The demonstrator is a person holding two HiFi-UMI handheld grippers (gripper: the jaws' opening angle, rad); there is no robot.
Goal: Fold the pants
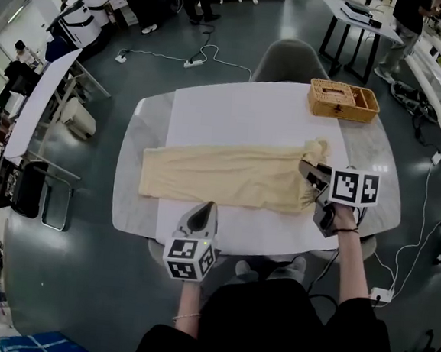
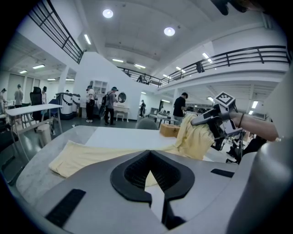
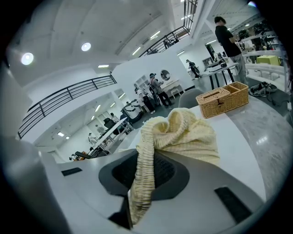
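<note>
Pale yellow pants (image 1: 220, 175) lie lengthwise across the white table (image 1: 234, 104), legs to the left. My right gripper (image 1: 305, 171) is shut on the ribbed waistband (image 1: 315, 150) and holds that end bunched up above the table; in the right gripper view the waistband (image 3: 183, 132) runs down between the jaws of my right gripper (image 3: 145, 157). My left gripper (image 1: 205, 207) hovers just in front of the pants' near edge. Its jaws are shut with nothing between them. In the left gripper view, past my left gripper (image 2: 149, 153), the pants (image 2: 91, 153) lie flat and the right gripper (image 2: 194, 122) lifts the waist end.
A wicker basket (image 1: 342, 100) stands at the table's far right corner. A grey chair (image 1: 292, 61) is pushed in behind the table. Cables lie on the floor beyond it. People stand at desks farther back in the room.
</note>
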